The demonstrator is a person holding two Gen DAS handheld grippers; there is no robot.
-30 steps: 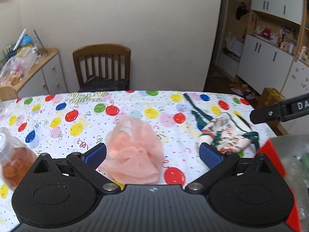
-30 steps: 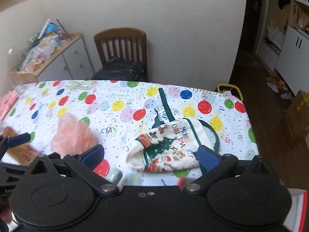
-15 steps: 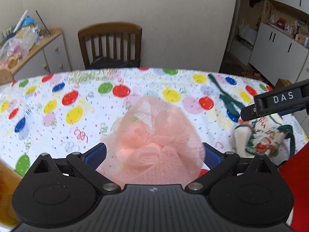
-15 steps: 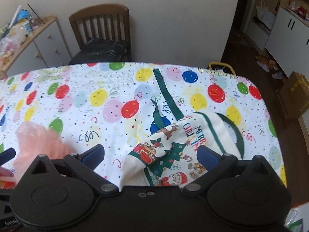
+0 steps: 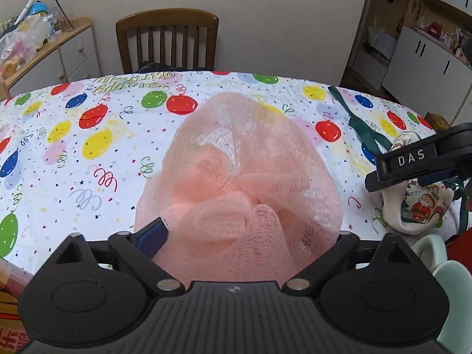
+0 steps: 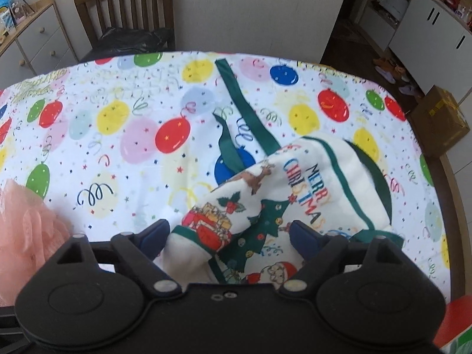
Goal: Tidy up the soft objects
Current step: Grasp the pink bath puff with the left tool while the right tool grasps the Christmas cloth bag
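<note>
while closing, each hand-held gripper seemingly straddles cloth.

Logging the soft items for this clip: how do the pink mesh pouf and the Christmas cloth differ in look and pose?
The pouf is plain pink see-through netting; the cloth is opaque white fabric printed with a tree, gifts, Santa and "Merry Christmas". The pouf is bunched into a rounded puff; the cloth lies crumpled and flatter, with green straps trailing across the tablecloth. Both lie on the balloon-print tablecloth, each between the jaws of one gripper: the pouf in the left, the cloth in the right.
</note>
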